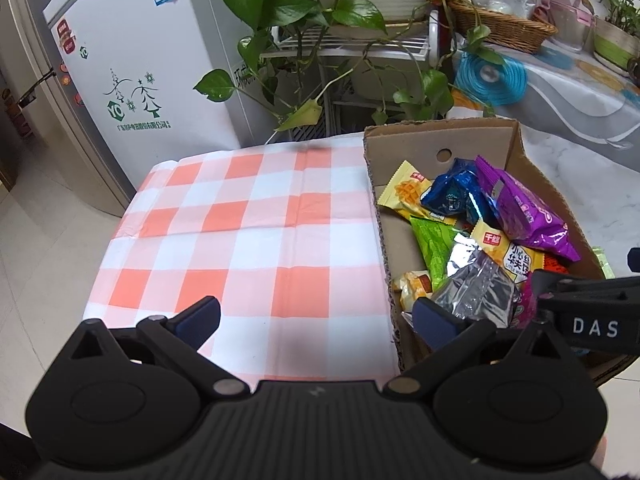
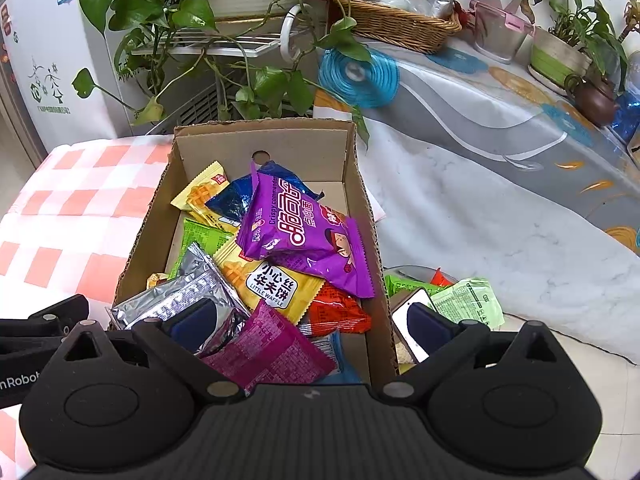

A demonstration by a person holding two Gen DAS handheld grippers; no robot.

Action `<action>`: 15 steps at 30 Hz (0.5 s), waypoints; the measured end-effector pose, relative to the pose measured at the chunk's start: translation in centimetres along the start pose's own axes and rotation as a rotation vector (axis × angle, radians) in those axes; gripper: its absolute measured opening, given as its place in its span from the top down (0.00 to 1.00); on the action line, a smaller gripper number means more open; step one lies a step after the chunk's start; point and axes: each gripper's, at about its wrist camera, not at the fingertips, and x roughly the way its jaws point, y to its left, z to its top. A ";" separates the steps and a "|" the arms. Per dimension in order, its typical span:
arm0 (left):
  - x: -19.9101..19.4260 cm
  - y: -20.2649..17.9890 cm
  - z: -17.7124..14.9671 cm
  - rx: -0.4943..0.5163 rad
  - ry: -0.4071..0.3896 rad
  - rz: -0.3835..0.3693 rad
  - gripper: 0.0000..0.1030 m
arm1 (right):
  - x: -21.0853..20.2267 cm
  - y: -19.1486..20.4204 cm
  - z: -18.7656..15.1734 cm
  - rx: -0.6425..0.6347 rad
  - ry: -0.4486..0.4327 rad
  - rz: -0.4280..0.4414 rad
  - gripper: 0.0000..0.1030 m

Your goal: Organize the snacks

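Note:
A cardboard box [image 1: 444,142] [image 2: 152,216] stands on the orange-and-white checked cloth [image 1: 248,224] and holds several snack packs: a purple bag [image 2: 304,236] [image 1: 524,212], a yellow waffle pack [image 2: 272,280], a silver pack [image 2: 180,296] [image 1: 476,288], a blue bag [image 1: 452,192], a green pack [image 1: 434,248]. My left gripper [image 1: 316,320] is open and empty above the cloth, left of the box. My right gripper [image 2: 312,320] is open over the box's near end, holding nothing. More packs, green [image 2: 468,300] and red [image 2: 440,278], lie right of the box.
A white fridge [image 1: 132,64] stands at the back left. A trailing plant on a white rack [image 1: 340,44] stands behind the table. A side table [image 2: 500,92] with a wicker basket [image 2: 396,24], pots and a teapot is at the right. A phone [image 2: 412,328] lies by the box.

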 end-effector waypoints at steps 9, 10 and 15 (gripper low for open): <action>0.0 0.2 0.1 -0.012 0.002 -0.011 0.01 | 0.1 0.2 0.1 -0.001 -0.005 -0.005 0.00; 0.0 0.2 0.1 -0.014 0.002 -0.015 0.01 | 0.1 0.2 0.1 0.000 -0.004 -0.005 0.00; 0.2 0.3 0.0 -0.019 0.007 -0.027 0.01 | 0.1 0.3 0.1 -0.006 -0.003 -0.011 0.00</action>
